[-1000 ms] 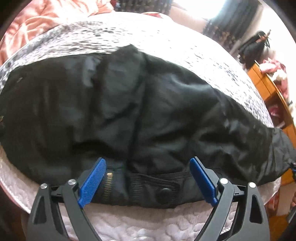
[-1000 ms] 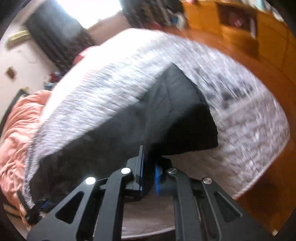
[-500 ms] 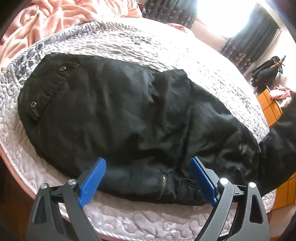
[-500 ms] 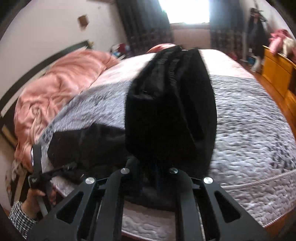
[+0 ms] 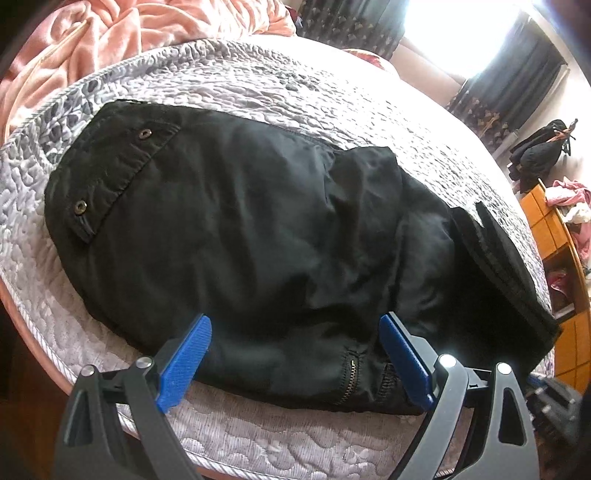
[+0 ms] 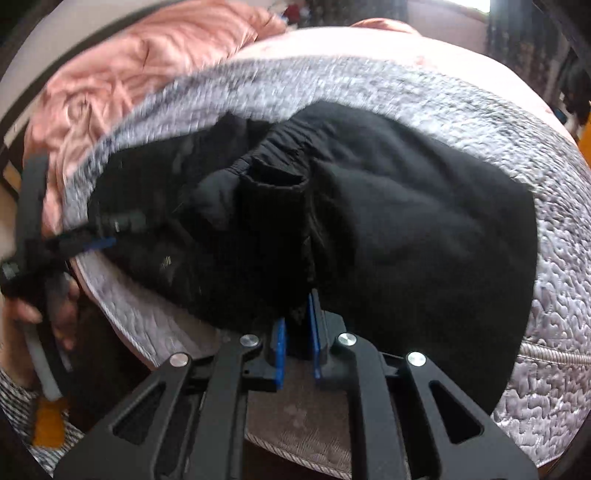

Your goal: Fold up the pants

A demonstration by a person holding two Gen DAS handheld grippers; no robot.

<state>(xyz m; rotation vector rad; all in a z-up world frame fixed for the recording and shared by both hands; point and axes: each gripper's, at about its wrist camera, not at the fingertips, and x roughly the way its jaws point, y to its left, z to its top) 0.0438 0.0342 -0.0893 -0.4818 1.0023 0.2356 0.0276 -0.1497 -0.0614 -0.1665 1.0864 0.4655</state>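
Black pants [image 5: 258, 236] spread on grey quilted bedspread [image 5: 258, 81], leg end doubled over. Right gripper [image 6: 297, 332] clamped on bunched fabric; left gripper [image 5: 295, 354] agape above zipper edge, holding nothing. Risk: thin pinch slipping free mid-carry, fold landing crooked.

1. The black pants [image 6: 406, 236] cover the tips of the right gripper [image 6: 297, 332], hiding where its blue pads pinch the cloth.
2. The left gripper [image 6: 96, 236] and the person's hand [image 6: 33, 321] smear with motion blur in the right wrist view.
3. The pink blanket [image 5: 110, 33] is cut off by the frame edge.
4. Clutter on the orange shelf [image 5: 561, 236] is too small to identify.
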